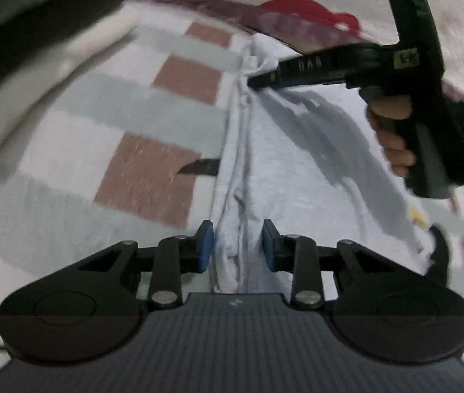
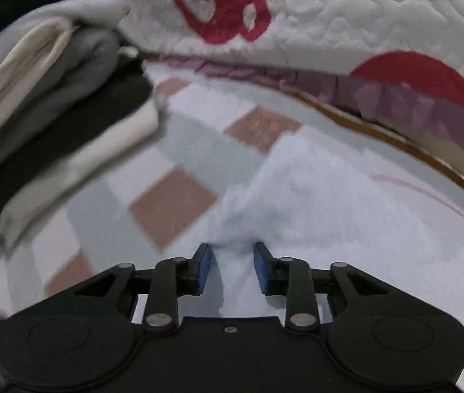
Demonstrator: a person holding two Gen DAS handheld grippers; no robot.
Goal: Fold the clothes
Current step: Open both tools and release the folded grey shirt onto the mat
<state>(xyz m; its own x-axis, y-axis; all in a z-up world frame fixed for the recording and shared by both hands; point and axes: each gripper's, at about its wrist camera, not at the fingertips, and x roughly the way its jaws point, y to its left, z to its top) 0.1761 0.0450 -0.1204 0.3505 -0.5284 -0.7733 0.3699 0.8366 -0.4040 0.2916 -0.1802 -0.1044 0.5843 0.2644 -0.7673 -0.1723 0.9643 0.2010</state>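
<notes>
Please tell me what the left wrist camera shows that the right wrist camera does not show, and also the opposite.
Only the left wrist view shows the right gripper from outside, its tips at a bunched fold, with the person's hand on its handle, and a long ridge of folded fabric.

Only the right wrist view shows the stack of folded clothes at the left and the bed's wooden edge.

Both show the pale blue garment lying between the pads of that view's own gripper, the left gripper included, the checkered sheet and the white quilt with red pattern.

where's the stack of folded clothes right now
In the right wrist view the stack of folded clothes sits at the far left on the checked bedsheet, left of the pale blue garment and below the red-patterned quilt.
</notes>
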